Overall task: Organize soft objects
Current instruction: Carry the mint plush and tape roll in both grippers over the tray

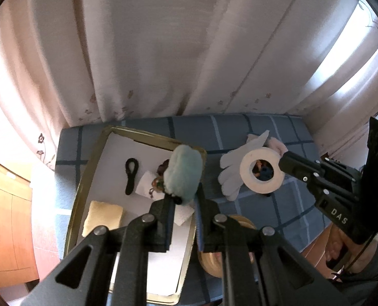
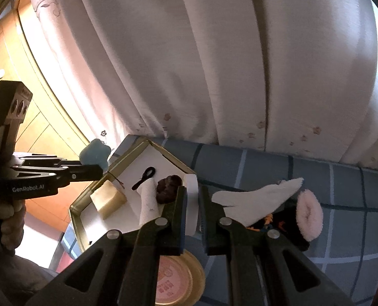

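My left gripper (image 1: 184,200) is shut on a fluffy teal plush (image 1: 184,174) and holds it above the right rim of a gold-edged white tray (image 1: 112,158). In the tray lie a yellow sponge (image 1: 103,218), a black hair loop (image 1: 131,176), a white cloth (image 1: 145,183) and a dark scrunchie (image 2: 167,187). My right gripper (image 2: 191,191) is shut on a white tape roll (image 2: 191,204), held in the air over a white glove (image 2: 260,196). A pink fluffy scrunchie (image 2: 310,214) lies to the glove's right. The right wrist view shows the left gripper (image 2: 101,172) with the teal plush (image 2: 94,154) at the tray's (image 2: 99,229) far left corner.
A blue checked cloth (image 1: 240,127) covers the table. A round gold tin with a pink label (image 2: 176,280) sits close under my grippers beside the tray. A dark patterned item (image 2: 273,221) lies under the glove. Pale curtains (image 1: 163,51) hang behind; a wooden cabinet (image 1: 5,216) stands left.
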`<act>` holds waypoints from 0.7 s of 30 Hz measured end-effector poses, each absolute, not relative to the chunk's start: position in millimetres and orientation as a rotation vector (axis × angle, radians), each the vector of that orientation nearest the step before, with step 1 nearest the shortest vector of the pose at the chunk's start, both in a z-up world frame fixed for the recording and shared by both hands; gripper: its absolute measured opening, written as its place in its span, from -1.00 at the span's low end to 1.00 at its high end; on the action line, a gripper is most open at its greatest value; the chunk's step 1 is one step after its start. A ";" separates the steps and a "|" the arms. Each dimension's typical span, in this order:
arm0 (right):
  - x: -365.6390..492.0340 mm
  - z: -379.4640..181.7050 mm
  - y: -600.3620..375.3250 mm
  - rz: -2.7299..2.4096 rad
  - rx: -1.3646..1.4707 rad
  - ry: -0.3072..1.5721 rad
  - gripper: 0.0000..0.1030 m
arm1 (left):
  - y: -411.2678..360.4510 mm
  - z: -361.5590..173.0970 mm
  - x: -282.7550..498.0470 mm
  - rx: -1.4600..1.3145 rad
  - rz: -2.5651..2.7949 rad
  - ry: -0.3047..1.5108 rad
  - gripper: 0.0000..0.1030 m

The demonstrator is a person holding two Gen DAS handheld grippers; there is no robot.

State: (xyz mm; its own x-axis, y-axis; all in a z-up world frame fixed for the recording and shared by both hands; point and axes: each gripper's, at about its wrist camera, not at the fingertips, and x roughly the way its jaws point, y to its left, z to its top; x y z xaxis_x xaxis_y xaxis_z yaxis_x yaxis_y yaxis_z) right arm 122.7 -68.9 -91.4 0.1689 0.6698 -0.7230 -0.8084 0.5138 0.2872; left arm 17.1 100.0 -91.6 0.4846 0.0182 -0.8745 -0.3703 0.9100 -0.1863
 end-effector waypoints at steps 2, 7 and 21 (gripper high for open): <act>121.1 -90.3 -64.7 1.065 -0.182 0.921 -0.80 | 103.4 -91.6 14.9 -0.381 0.248 1.042 -0.77; 117.8 -89.8 -55.5 1.079 -0.193 0.921 -0.80 | 111.1 -92.8 9.8 -0.392 0.256 1.040 -0.77; 109.9 -93.9 -28.9 1.127 -0.223 0.931 -0.80 | 131.7 -100.7 -3.0 -0.435 0.295 1.049 -0.77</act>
State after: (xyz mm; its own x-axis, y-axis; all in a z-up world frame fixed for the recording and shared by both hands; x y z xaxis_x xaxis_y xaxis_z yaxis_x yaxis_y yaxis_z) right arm 109.9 -28.9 -93.9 0.1123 0.6727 -0.7313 -0.8451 0.4518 0.2859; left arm -3.0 131.7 -100.7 0.4716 0.0289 -0.8813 -0.4348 0.8771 -0.2039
